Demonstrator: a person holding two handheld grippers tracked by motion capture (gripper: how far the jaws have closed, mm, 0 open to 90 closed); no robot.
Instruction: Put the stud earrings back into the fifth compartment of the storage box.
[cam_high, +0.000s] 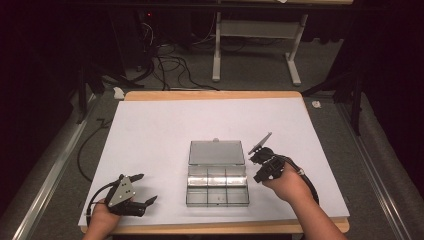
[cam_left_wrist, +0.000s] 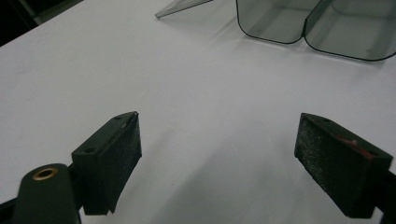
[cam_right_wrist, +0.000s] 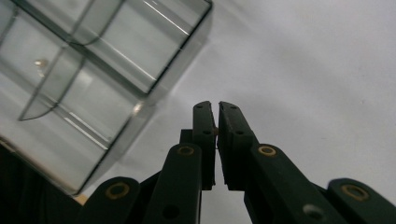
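A clear plastic box (cam_high: 217, 185) with its lid (cam_high: 216, 152) swung open lies at the centre of the high view, on a white sheet (cam_high: 150, 135) that covers a wooden table (cam_high: 210, 94). The lid lies flat on the far side, toward the top of the frame; the tray part, split into small compartments, sits nearer the bottom.

At the lower left of the high view the left gripper (cam_high: 141, 188) rests on the sheet in the person's left hand (cam_high: 102, 215), well apart from the box. Its jaws stand wide apart with nothing between them. In the left gripper view the two black pads (cam_left_wrist: 112, 158) frame bare white sheet, and the rounded corners of the box (cam_left_wrist: 313, 25) sit at the upper right of the frame.

Just right of the box in the high view, the right gripper (cam_high: 259, 176) is held in the right hand (cam_high: 287, 182), with its grey plate (cam_high: 260, 142) tilted up toward the top of the frame. In the right gripper view its jaws are pressed nearly together, only a thin slit between them; whether a tiny thing sits in that slit cannot be told. The box (cam_right_wrist: 88, 79) takes the upper left of that frame, with a small pale speck (cam_right_wrist: 41, 63) in one compartment.
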